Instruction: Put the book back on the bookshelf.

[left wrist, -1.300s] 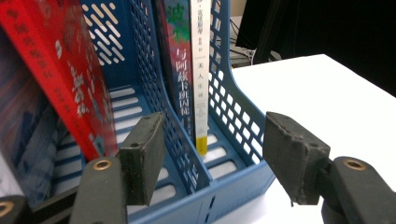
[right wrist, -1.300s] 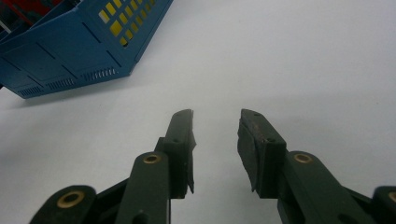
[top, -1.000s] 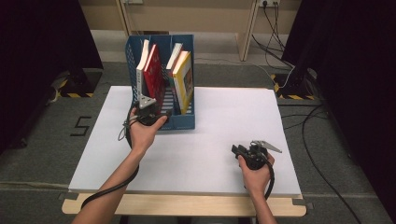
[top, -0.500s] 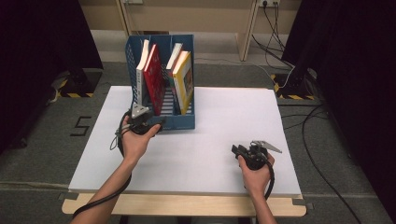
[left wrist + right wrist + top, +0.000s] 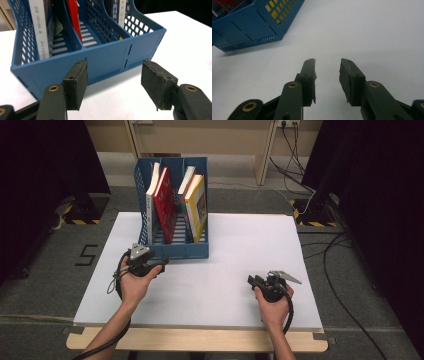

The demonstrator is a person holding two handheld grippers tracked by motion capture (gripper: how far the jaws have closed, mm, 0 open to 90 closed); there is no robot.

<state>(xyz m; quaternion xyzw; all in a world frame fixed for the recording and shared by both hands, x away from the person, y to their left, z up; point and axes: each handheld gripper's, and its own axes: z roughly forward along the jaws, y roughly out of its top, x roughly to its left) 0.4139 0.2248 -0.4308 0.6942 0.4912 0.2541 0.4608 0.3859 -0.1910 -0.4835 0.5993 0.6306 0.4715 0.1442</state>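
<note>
While the right gripper (image 5: pixel 256 281) rests low on the white counter (image 5: pixel 240 250) at the near right, its fingers (image 5: pixel 308 75) stand apart with nothing between them. Farther on the left, the left gripper (image 5: pixel 162 264) hovers just in front of the blue file rack (image 5: pixel 172 251), fingers (image 5: pixel 76 82) wide apart and empty. Inside the rack, a white book (image 5: pixel 151 205), a red book (image 5: pixel 165 205) and a yellow book (image 5: pixel 197 205) stand upright.

One blue rack (image 5: pixel 172 251) with three slots, four books (image 5: pixel 164 205) standing in it, two claws, left (image 5: pixel 161 265) and right (image 5: pixel 251 281), on one white tabletop (image 5: pixel 240 250).
</note>
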